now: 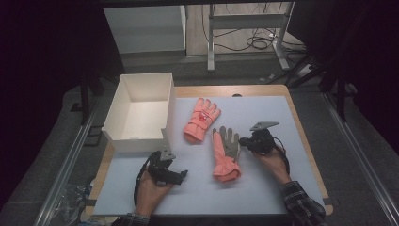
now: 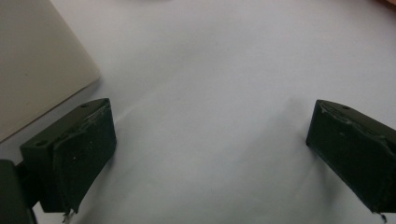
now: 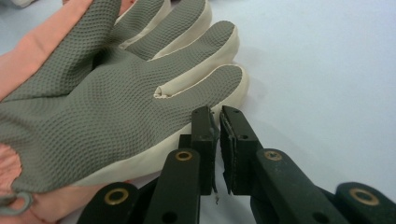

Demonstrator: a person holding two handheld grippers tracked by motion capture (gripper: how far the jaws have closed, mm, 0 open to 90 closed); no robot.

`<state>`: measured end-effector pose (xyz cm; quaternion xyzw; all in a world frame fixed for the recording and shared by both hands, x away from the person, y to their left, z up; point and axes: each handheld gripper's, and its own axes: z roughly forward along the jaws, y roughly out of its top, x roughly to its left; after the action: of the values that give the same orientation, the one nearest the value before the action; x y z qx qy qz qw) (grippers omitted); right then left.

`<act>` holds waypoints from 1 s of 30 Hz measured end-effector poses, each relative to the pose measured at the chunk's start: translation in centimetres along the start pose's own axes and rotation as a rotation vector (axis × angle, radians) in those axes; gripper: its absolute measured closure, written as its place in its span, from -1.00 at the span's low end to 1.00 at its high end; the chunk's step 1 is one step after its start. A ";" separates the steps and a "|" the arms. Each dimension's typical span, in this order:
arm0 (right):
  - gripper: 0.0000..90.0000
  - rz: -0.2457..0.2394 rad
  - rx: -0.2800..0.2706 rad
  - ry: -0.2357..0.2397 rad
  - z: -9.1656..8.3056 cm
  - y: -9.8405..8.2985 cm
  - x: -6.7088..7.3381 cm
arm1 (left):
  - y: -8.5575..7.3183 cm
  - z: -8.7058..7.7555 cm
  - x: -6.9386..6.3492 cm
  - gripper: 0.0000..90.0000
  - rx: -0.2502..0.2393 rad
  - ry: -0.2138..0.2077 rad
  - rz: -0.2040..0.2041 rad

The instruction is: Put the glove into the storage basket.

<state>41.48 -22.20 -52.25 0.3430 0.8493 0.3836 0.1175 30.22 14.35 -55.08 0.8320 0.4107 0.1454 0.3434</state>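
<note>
Item 1, palm-up glove (image 1: 225,153): pink with a grey textured palm, lying flat near the middle of the desk (image 1: 263,188), cuff toward the near edge, fingers toward the far edge. Palm up, its little-finger edge faces the right hand, which likely explains the approach from that side.

Item 2, right tongs (image 1: 244,141): drawn almost together at the glove's right edge. In the right gripper view the tips (image 3: 217,122) touch the cream trim of the little finger (image 3: 212,86); only a slit shows between them, and whether any fabric is pinched there cannot be told. Probably a bid for a thin fold of the edge.

Item 3, left tongs (image 1: 182,175): spread wide and holding nothing, resting low near the near-left part of the desk, just in front of the box; bare surface between the pads in the left gripper view. Seemingly parked in wait.

Item 4, second glove (image 1: 201,118): pink back up, toward the far edge, just apart from the first.

Item 5, white box (image 1: 123,141): open-topped, at the left edge, a likely destination. Nothing stands between glove and box except the left tongs and the second glove nearby.
</note>
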 end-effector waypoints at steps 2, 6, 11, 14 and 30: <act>0.83 0.000 -0.003 -0.001 0.0 0.1 0.1 | 0.0 0.0 0.0 -0.97 0.000 0.000 0.000; 0.73 -0.003 -0.012 -0.005 -0.8 -0.1 0.2 | 0.0 0.0 0.0 -0.97 0.000 -0.001 -0.001; 0.59 -0.023 -0.026 -0.033 -2.4 -0.7 0.6 | 0.0 0.0 0.0 -0.97 0.003 -0.003 -0.002; 0.44 -0.016 -0.031 -0.050 -3.7 -1.6 0.7 | 0.1 0.0 0.0 -0.97 0.004 -0.001 -0.004; 0.09 0.027 -0.072 0.004 -3.8 1.1 0.6 | 0.1 0.0 0.0 -0.97 0.002 0.000 -0.013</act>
<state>39.84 -23.48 -48.86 0.3493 0.8305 0.4161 0.1231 30.27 14.29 -55.06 0.8296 0.4164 0.1429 0.3434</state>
